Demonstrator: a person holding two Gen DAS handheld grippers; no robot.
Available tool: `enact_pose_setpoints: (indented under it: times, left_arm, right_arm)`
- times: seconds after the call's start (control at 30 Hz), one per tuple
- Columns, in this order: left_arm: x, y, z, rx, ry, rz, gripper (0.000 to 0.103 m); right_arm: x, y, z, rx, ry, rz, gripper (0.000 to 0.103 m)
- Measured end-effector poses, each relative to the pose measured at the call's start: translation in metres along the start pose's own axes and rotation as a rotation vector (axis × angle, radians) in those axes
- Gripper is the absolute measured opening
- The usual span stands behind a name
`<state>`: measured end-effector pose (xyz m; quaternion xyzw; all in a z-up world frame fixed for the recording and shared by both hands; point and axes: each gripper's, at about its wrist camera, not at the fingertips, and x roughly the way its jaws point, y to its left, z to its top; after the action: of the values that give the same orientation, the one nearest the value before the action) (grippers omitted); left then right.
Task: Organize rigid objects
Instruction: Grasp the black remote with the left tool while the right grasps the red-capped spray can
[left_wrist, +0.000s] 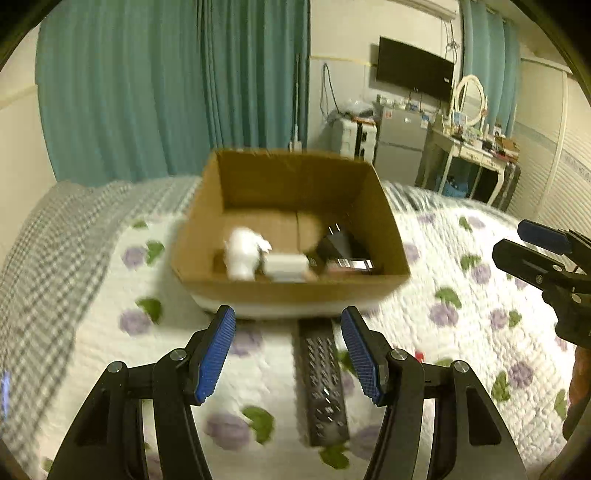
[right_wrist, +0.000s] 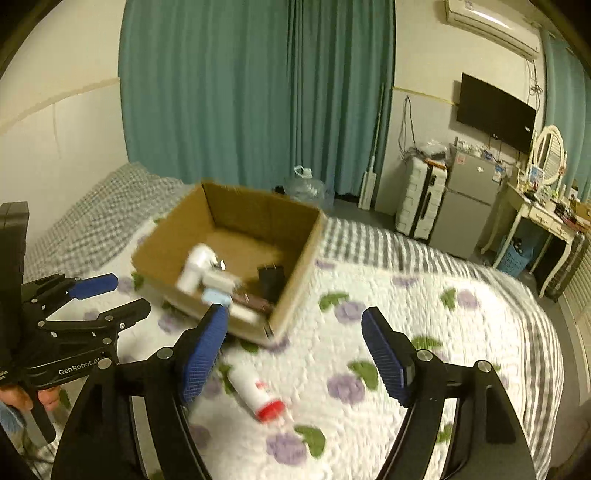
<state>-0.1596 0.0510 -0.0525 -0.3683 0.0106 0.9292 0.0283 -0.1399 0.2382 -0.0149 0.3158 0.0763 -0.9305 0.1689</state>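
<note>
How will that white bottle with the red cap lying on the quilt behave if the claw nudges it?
The white cylindrical bottle with the red cap lies on its side, so it may roll. The soft floral quilt would probably slow it. It looks rigid and smooth, possibly slippery between the right claw pads.

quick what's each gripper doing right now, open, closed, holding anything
Left gripper: open, holding nothing, above the black rectangular remote control on the quilt.
Right gripper: open, holding nothing, above the white plastic bottle with a red cap.

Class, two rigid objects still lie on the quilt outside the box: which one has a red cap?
The white bottle, beneath the right gripper; the black remote has no cap.
</note>
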Motion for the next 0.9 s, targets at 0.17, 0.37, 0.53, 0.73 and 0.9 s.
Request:
enact_pose_setpoints:
  times: [0.17,0.37,0.53,0.73,0.9]
  left_arm:
    - [0.033,-0.026,-0.028,0.025,0.086,0.007,0.063]
    - [0.079,-0.038,-0.051,0.039,0.195,0.012,0.063]
    - [0.109,-0.041,-0.062,0.049,0.271,0.005,0.063]
    - [0.113,-0.042,-0.067,0.054,0.269,-0.019,0.046]
    - [0.088,-0.03,-0.071,0.035,0.231,-0.045,0.04]
  right_arm:
    - [0.026,-0.014,-0.037,0.029,0.063,-0.018,0.075]
    - [0.046,-0.018,-0.054,0.009,0.099,-0.032,0.075]
    - [0.059,-0.018,-0.055,0.016,0.122,-0.015,0.075]
    - [0.073,-0.01,-0.056,-0.007,0.158,0.004,0.075]
    - [0.087,0.006,-0.056,-0.057,0.182,0.053,0.075]
